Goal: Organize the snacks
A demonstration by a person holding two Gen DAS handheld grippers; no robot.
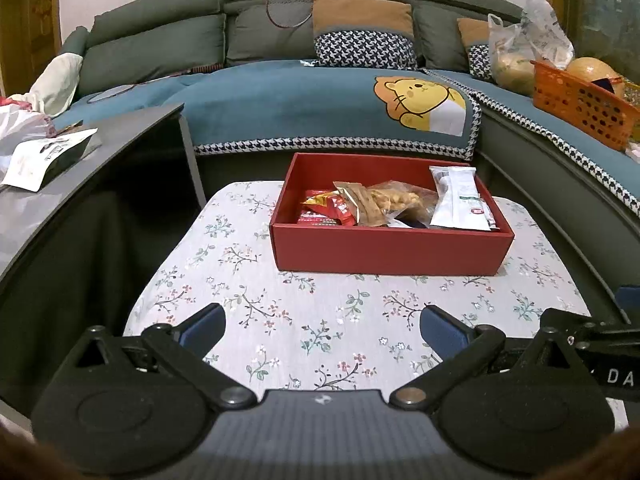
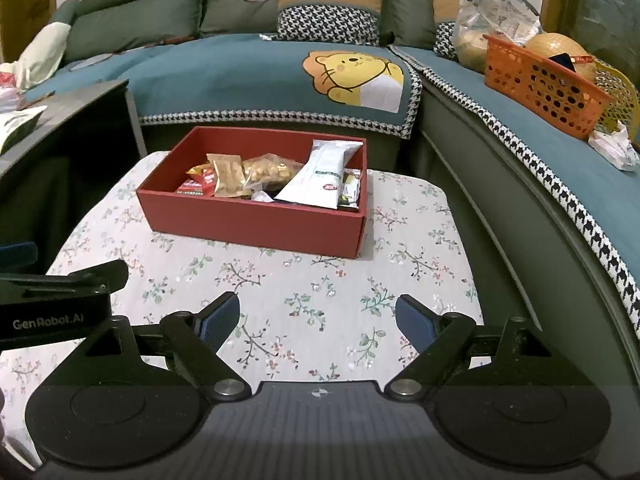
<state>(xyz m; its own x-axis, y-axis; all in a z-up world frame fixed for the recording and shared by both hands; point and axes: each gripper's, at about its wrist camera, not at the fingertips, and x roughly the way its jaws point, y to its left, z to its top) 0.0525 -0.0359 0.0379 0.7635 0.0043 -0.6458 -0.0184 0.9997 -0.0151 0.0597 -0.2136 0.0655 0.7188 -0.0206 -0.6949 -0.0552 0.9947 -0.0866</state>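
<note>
A red box [image 1: 384, 250] [image 2: 256, 222] stands on the floral tablecloth [image 1: 280, 320] [image 2: 320, 288]. Inside it lie a red packet [image 1: 332, 208] [image 2: 200, 178], a clear bag of nuts [image 1: 396, 198] [image 2: 268, 170], a brown packet [image 2: 228, 178] and a long white packet [image 1: 456, 200] [image 2: 320, 176]. My left gripper [image 1: 322, 330] hovers open over the cloth in front of the box, nothing between its blue pads. My right gripper [image 2: 318, 320] is open too, also short of the box and empty. The left gripper's side shows at the left edge of the right wrist view.
A grey side table [image 1: 132, 136] at the left carries a white pouch [image 1: 44, 158] and plastic bags. A sofa wraps around behind, with an orange basket [image 1: 580, 108] [image 2: 540, 88], a plastic bag [image 2: 492, 20] and cushions on it. A dark gap separates table and sofa.
</note>
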